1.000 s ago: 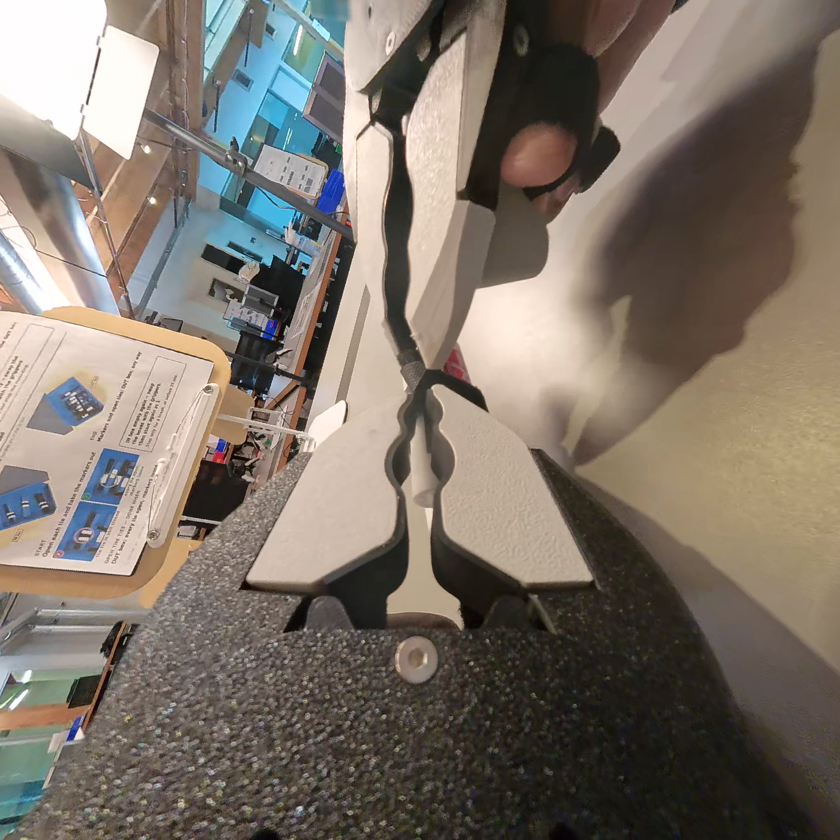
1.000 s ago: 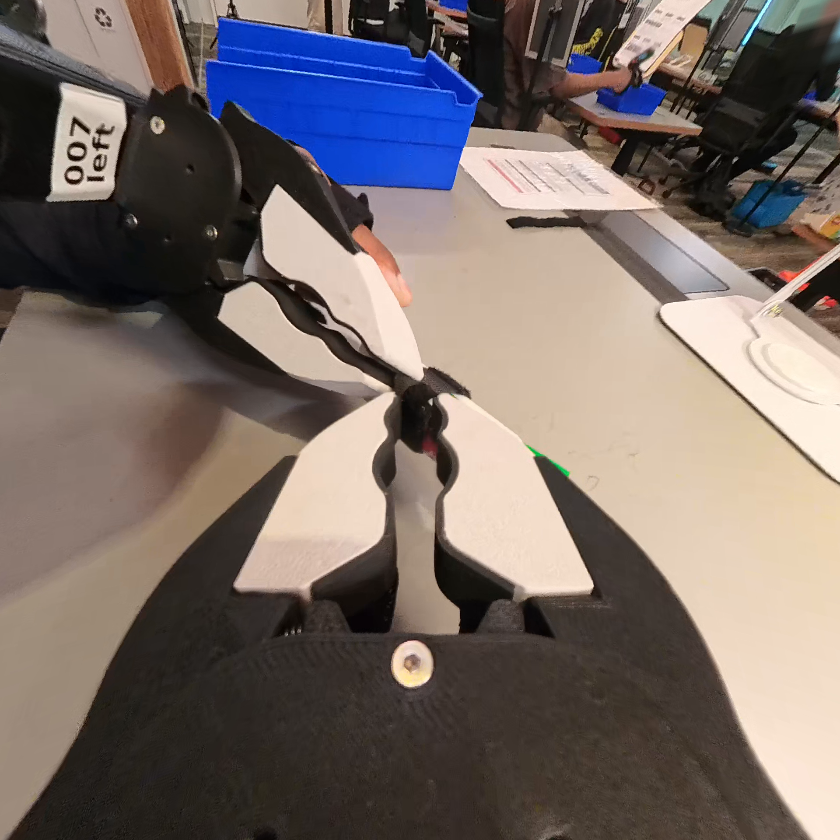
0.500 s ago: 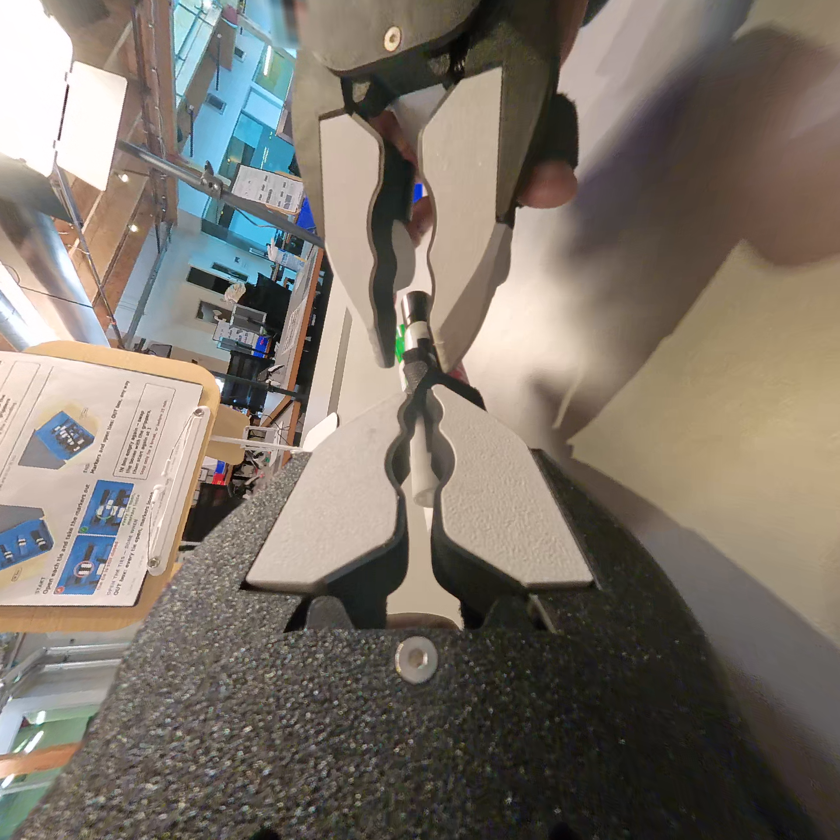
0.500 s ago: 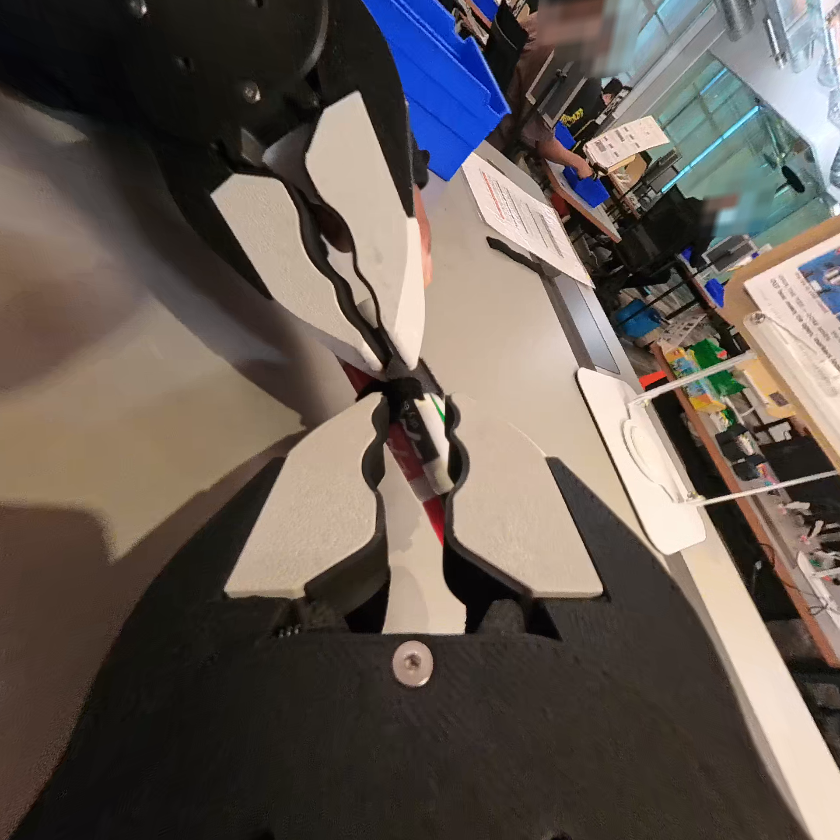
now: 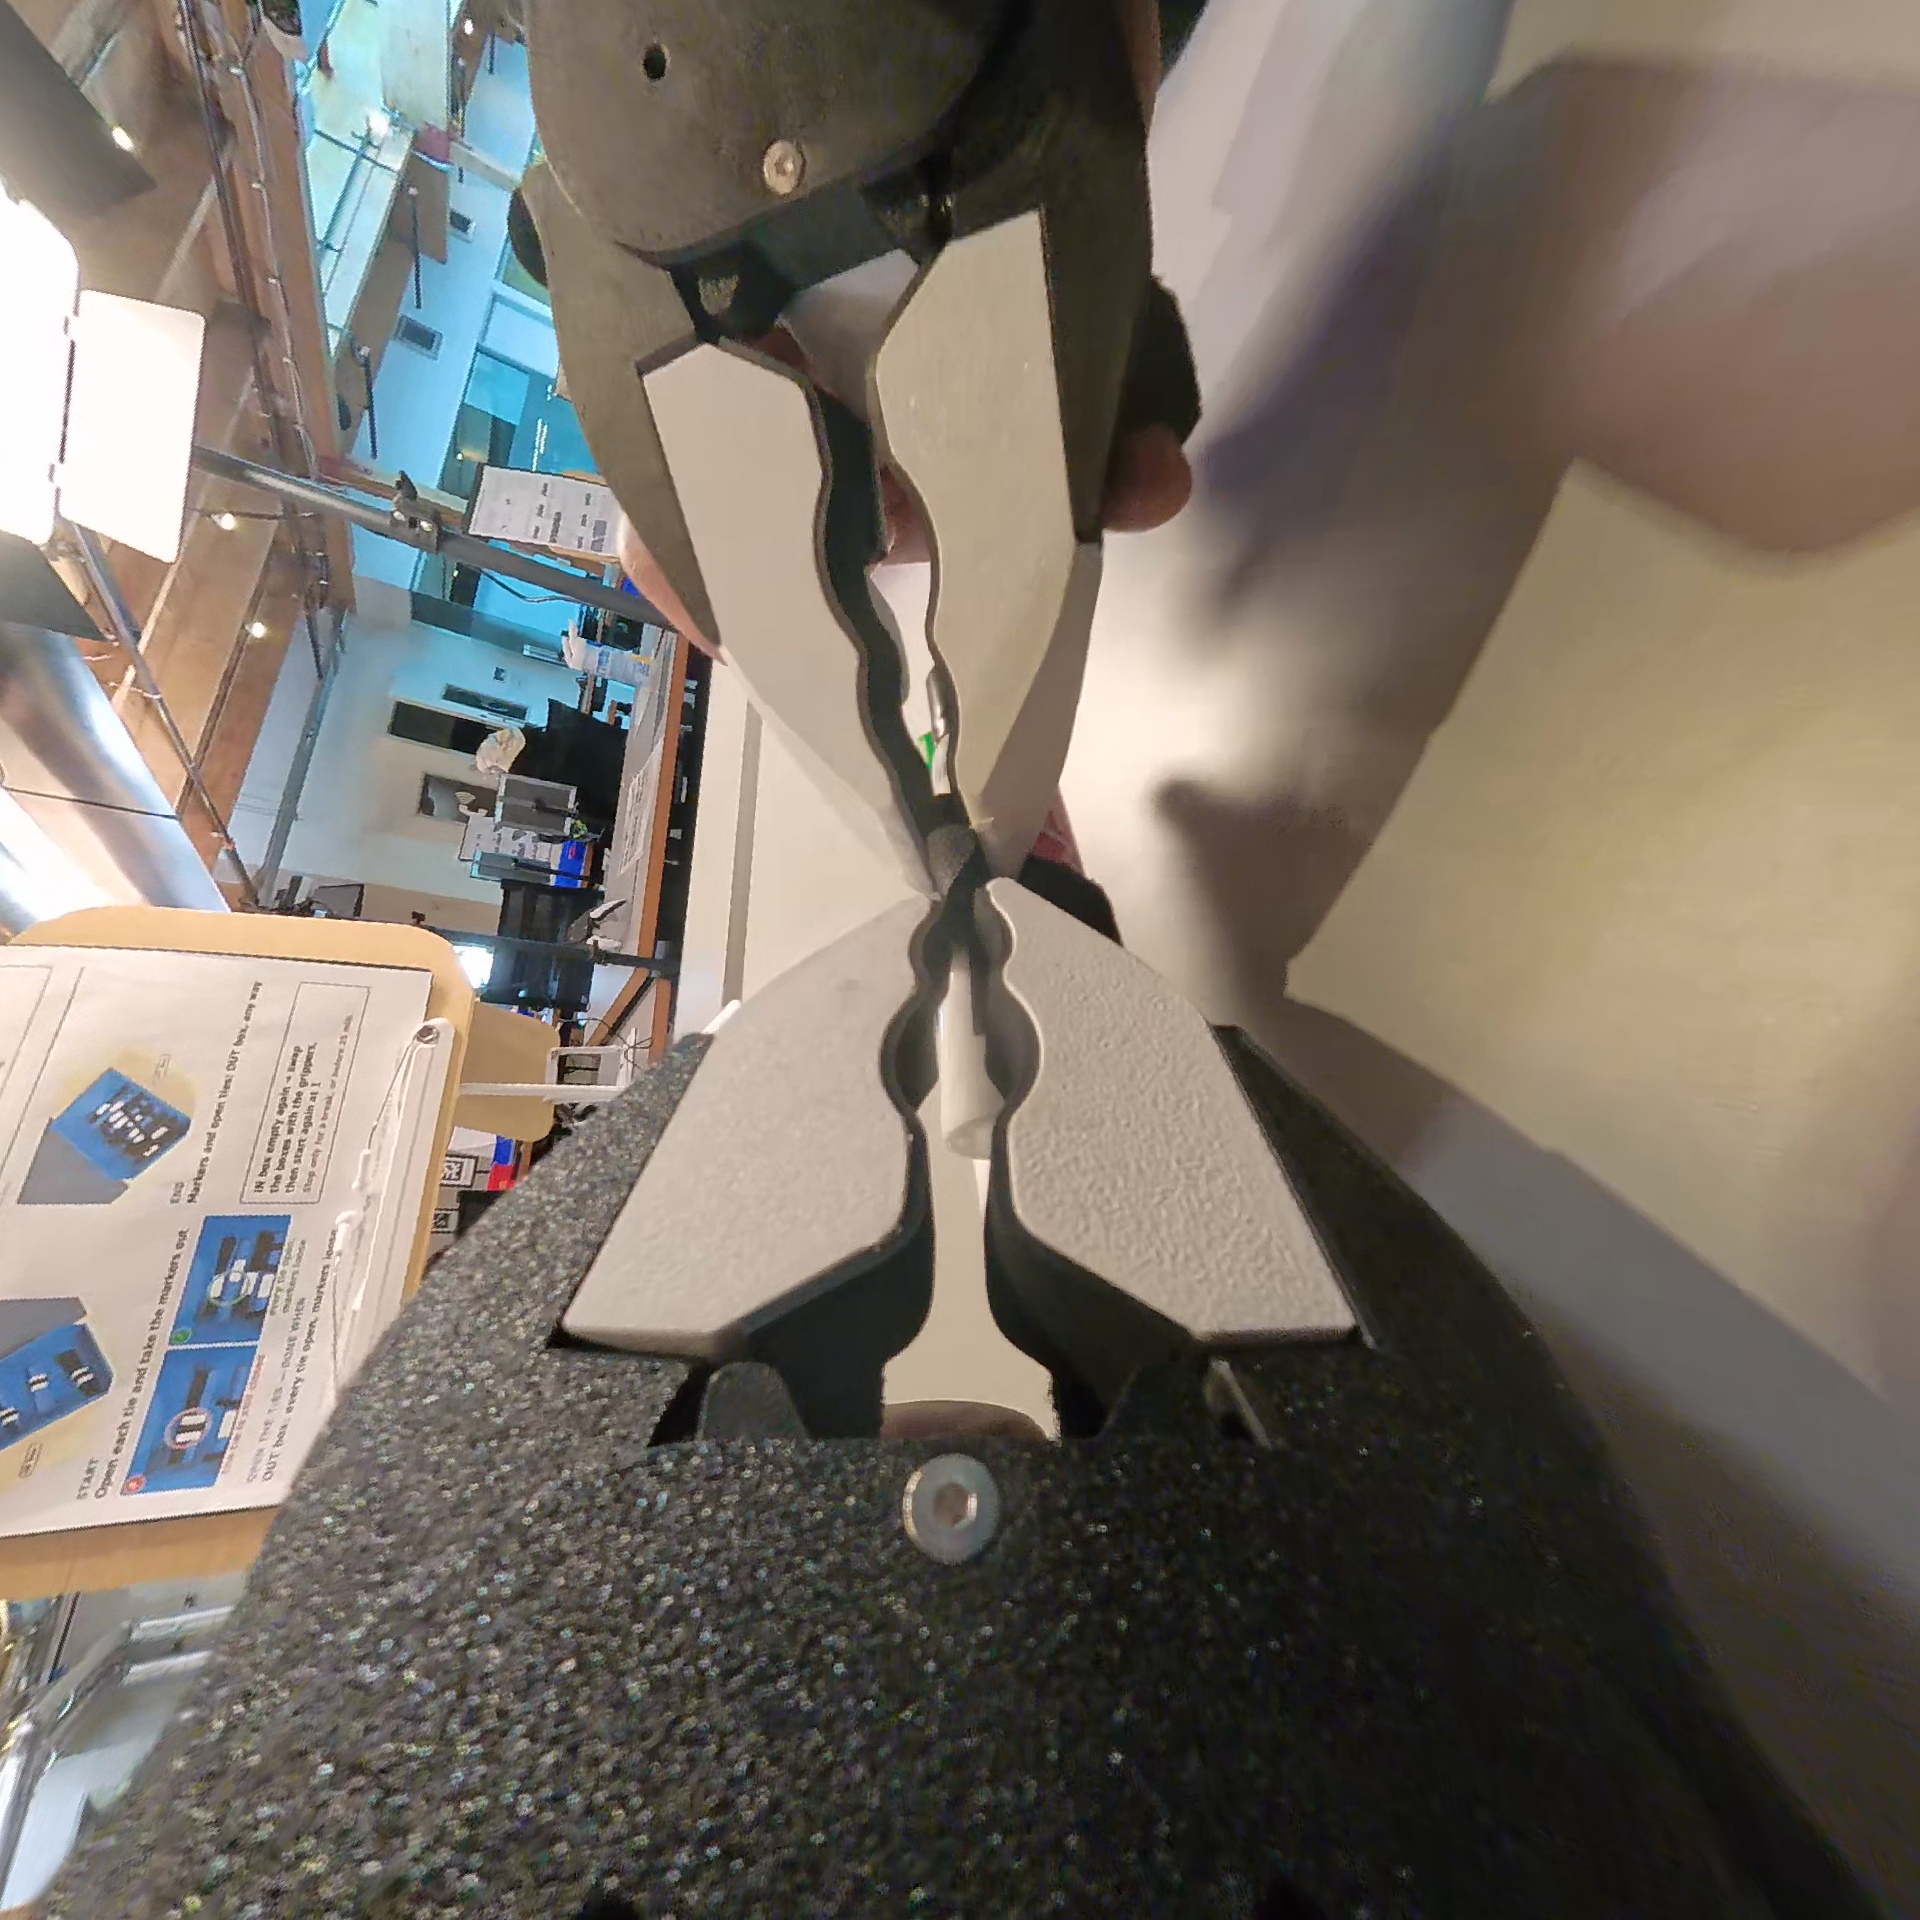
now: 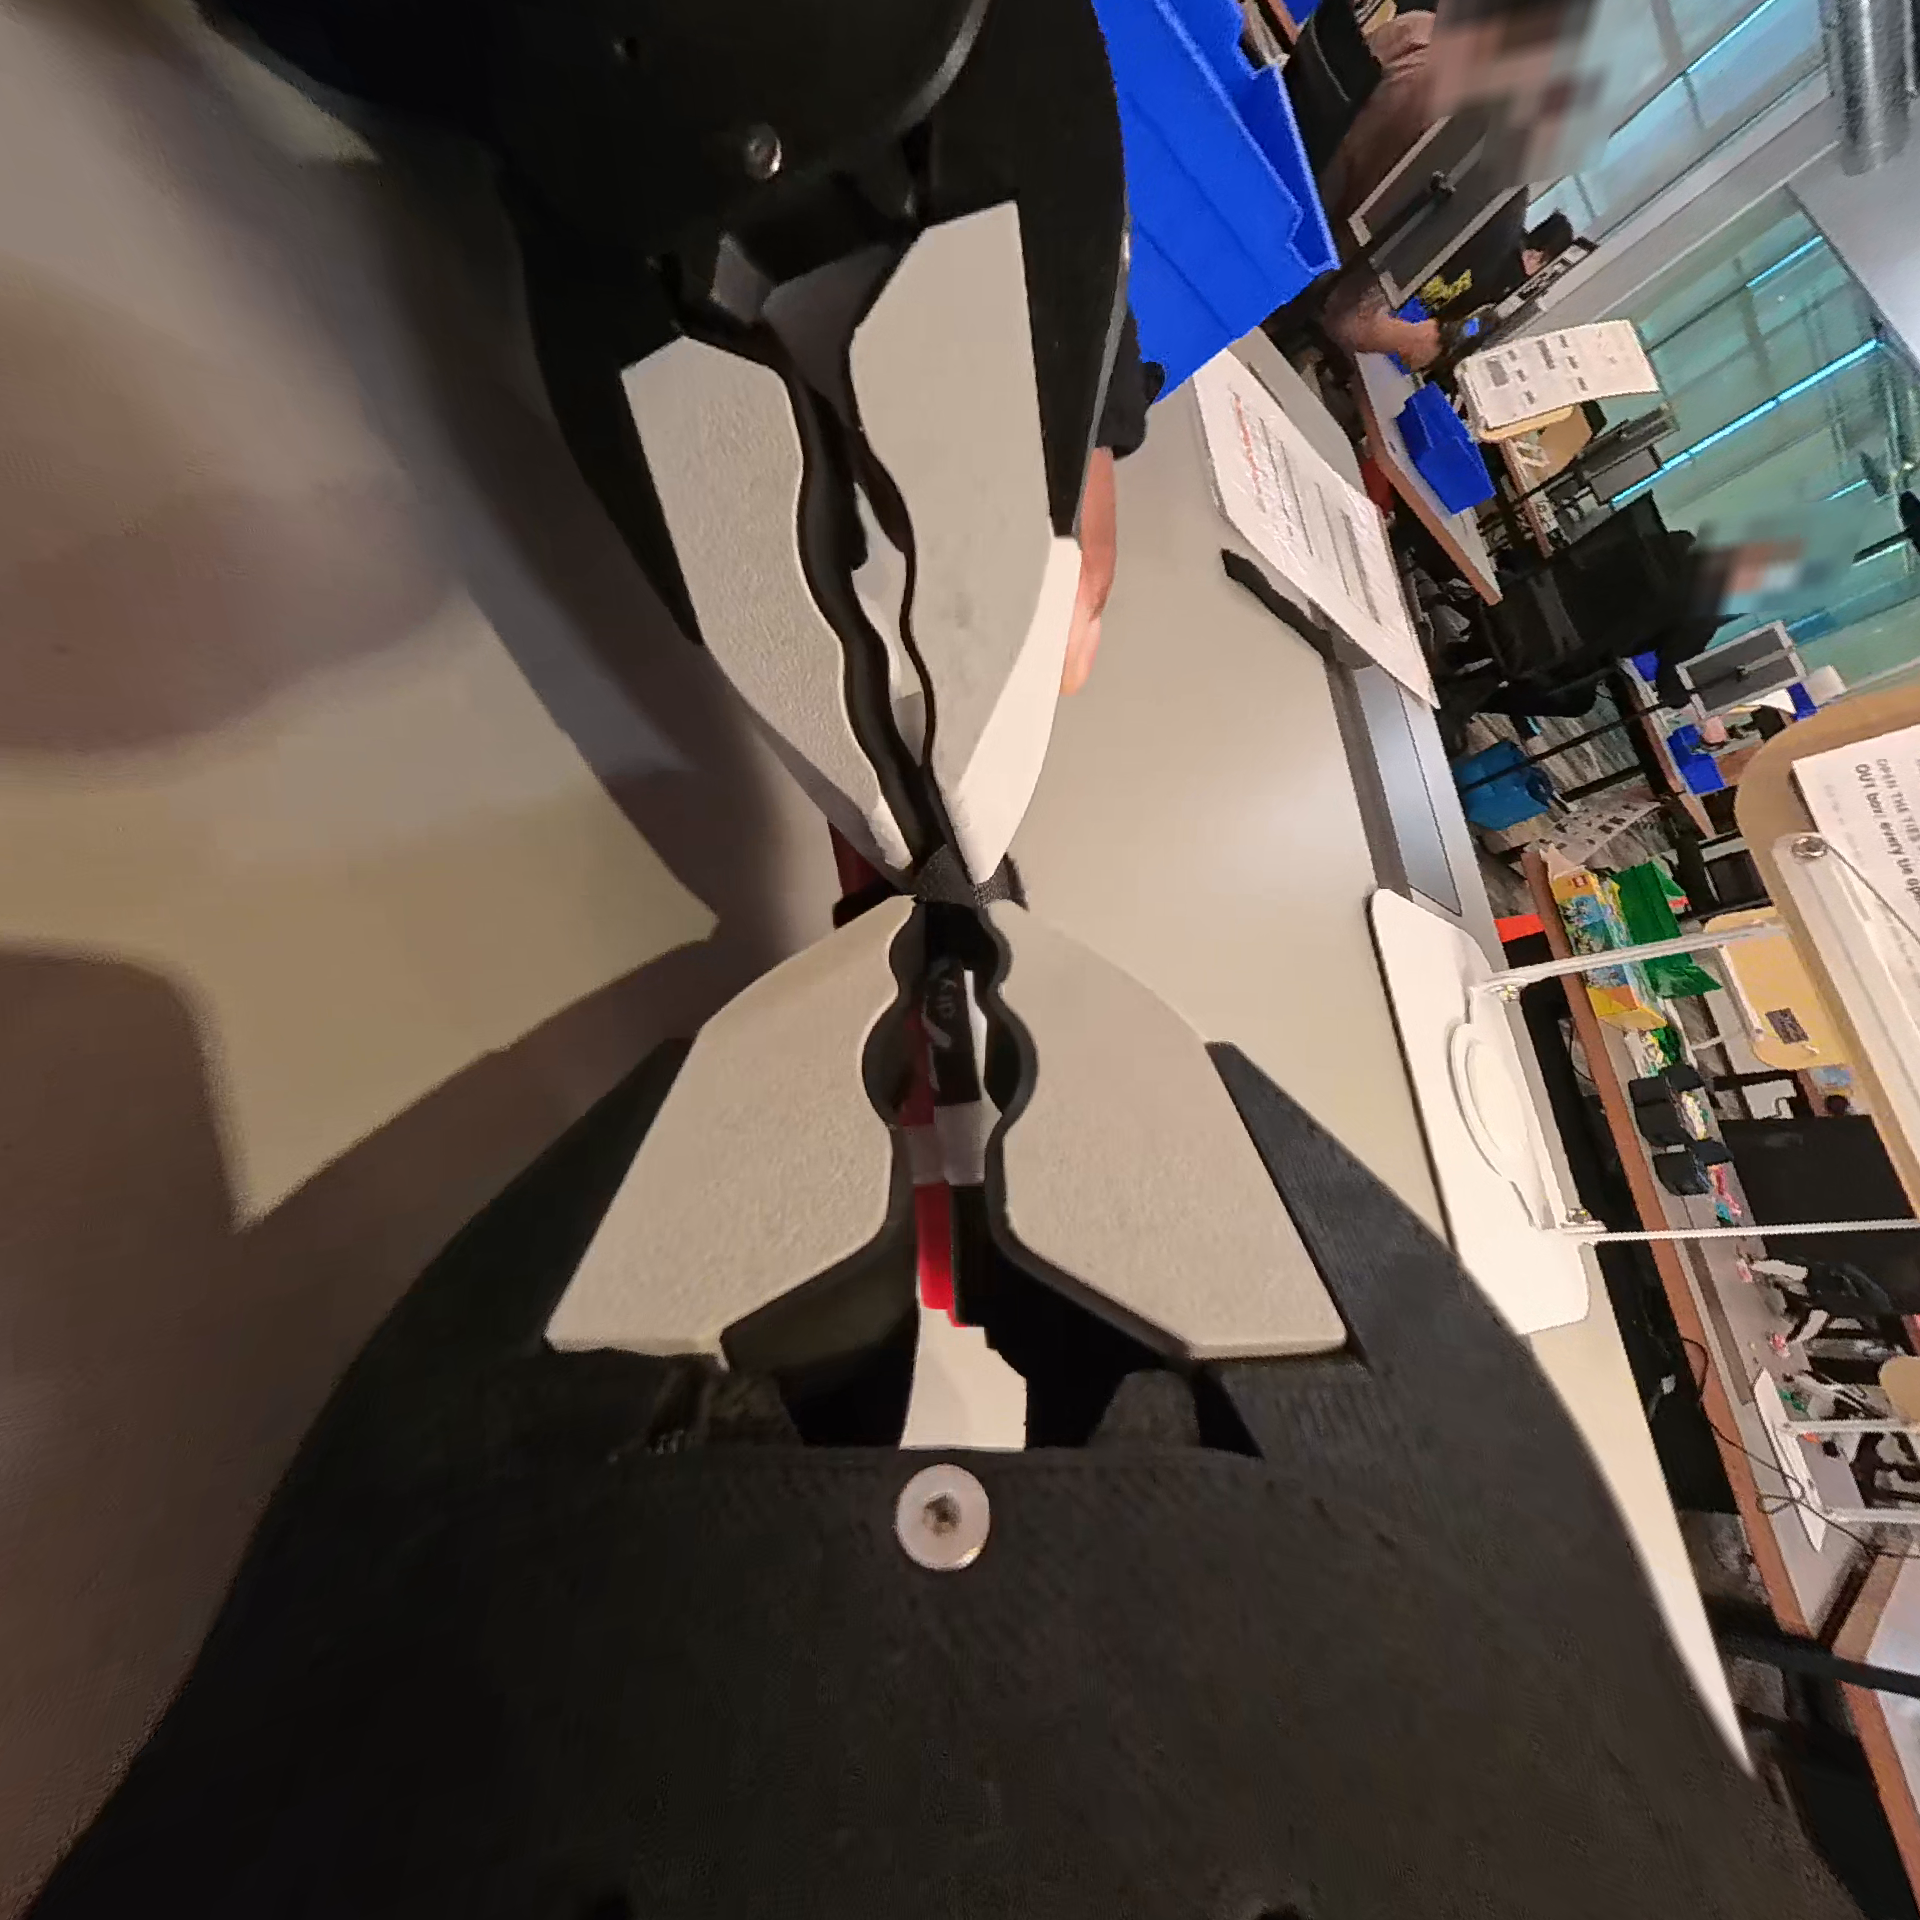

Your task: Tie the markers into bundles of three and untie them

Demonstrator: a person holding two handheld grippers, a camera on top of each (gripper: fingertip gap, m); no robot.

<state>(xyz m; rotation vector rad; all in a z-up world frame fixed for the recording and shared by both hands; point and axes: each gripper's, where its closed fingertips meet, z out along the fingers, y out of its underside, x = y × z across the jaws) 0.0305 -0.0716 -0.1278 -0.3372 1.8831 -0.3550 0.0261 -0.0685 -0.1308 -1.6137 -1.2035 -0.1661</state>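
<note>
black tie (image 6: 951, 878), red marker (image 6: 932, 1247), blue bin (image 6: 1216, 177)

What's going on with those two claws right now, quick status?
Left gripper shut on black tie around markers. Right gripper shut on marker bundle. Tips meet nose to nose above grey table. Nothing in the way.

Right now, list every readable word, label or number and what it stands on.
Illustrated instruction sheet on the tan board: legible, but I don't repeat writing.
White sheet on the grey table: blurred.
Far sheet on a stand: too small.
Marker at the right claw: lettering blurred.
</note>
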